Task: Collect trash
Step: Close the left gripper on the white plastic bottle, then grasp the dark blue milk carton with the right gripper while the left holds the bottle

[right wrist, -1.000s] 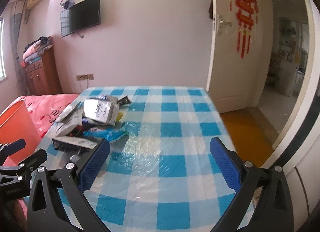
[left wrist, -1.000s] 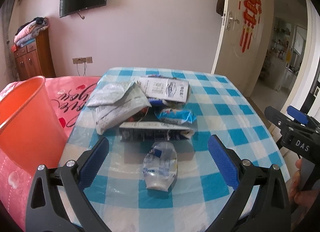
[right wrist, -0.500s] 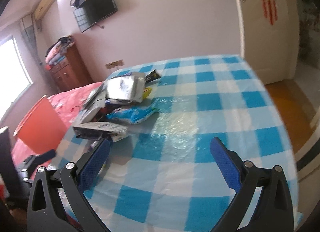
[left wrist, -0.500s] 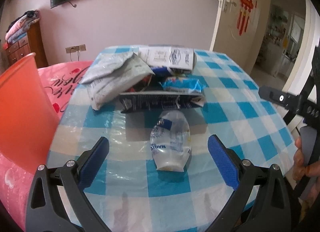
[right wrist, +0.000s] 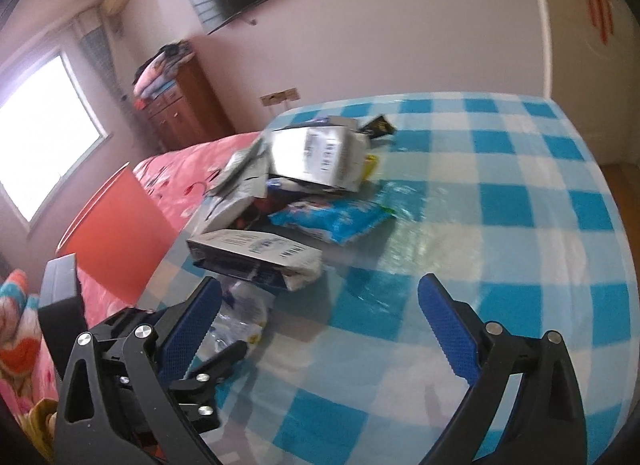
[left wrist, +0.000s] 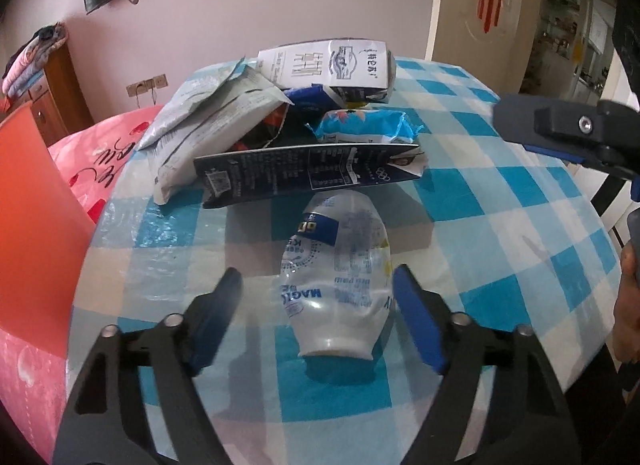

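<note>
Crushed bottle (left wrist: 338, 281) between spread left hand-held gripper (left wrist: 316, 293) fingers, right hand-held gripper (right wrist: 320, 317) spread, empty

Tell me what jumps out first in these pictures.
A crushed clear plastic bottle lies on the blue checked table, between the open fingers of the left gripper. Behind it sits a heap of cartons and wrappers, with an orange bin at the table's left edge.

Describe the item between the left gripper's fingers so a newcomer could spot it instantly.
On the blue-and-white checked table, the trash pile sits at the far side. Nearer than the long dark carton lies a squashed clear plastic bottle, alone. It is the only see-through item, with a blue label band.
</note>
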`<state>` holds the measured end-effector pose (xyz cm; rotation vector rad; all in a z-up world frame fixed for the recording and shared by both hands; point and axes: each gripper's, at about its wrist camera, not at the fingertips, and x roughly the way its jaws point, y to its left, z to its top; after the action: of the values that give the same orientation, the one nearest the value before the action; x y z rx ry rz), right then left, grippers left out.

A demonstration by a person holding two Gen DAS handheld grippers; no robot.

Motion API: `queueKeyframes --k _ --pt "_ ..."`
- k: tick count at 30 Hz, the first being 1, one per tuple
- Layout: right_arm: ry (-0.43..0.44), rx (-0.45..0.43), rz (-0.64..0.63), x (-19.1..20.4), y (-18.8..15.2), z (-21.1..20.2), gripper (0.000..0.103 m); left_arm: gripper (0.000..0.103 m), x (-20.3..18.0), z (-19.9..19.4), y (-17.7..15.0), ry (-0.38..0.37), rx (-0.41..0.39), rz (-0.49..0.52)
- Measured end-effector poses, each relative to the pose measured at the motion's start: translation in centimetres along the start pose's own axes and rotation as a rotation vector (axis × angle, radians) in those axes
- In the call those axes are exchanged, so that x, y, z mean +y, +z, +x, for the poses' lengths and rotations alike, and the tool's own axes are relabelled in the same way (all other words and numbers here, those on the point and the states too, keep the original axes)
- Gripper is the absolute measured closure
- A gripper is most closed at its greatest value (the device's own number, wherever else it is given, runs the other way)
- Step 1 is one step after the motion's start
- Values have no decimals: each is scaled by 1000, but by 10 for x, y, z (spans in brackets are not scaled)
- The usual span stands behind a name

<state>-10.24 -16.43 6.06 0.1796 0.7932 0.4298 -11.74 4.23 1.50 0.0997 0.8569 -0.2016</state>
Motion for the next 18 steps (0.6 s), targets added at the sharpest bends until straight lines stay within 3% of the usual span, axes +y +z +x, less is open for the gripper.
queueKeyframes --k 2,3,8,18 --pt "14 20 -35 8 3 7 27 33 -1 4 1 3 10 -2" --pt "16 33 -54 12 3 10 28 39 -2 4 0 1 10 -4" --pt "33 91 -167 31 4 31 28 55 -2 5 -1 -37 3 -26" --pt "-21 107 -265 34 11 50 28 67 33 -2 -4 -81 3 -133"
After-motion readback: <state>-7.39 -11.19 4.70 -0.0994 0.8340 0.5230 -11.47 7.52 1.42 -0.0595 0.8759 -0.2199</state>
